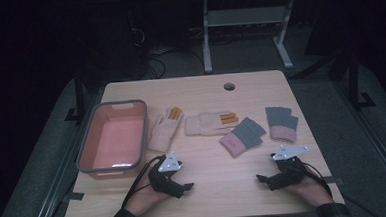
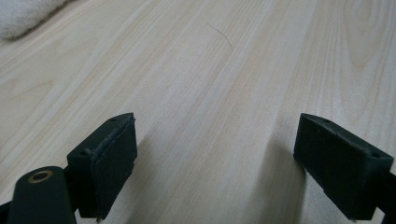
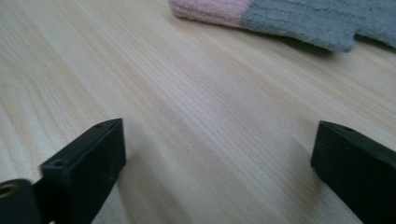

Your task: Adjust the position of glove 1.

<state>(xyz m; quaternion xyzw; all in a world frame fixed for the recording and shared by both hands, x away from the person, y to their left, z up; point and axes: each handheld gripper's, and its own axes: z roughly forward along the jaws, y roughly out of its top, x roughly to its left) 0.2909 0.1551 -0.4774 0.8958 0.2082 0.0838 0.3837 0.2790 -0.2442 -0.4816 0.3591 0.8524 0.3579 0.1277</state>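
Two cream gloves with orange fingertips lie mid-table, one (image 1: 164, 127) beside the basket and one (image 1: 207, 124) to its right. Right of them lie two grey gloves with pink cuffs, one (image 1: 243, 135) slanted and one (image 1: 282, 123) farther right. My left gripper (image 1: 184, 189) rests near the front edge, its jaws open over bare wood (image 2: 215, 163), with a cream glove's edge (image 2: 23, 14) far off. My right gripper (image 1: 263, 180) sits at the front right, also open over bare wood (image 3: 219, 163). A grey glove with a pink cuff (image 3: 289, 18) lies ahead of it.
A pink basket with a grey rim (image 1: 116, 103) stands empty at the table's left. A round cable hole (image 1: 229, 86) sits near the far edge. The wooden table (image 1: 225, 192) has bare room between the grippers. A desk frame (image 1: 206, 42) stands behind on the dark floor.
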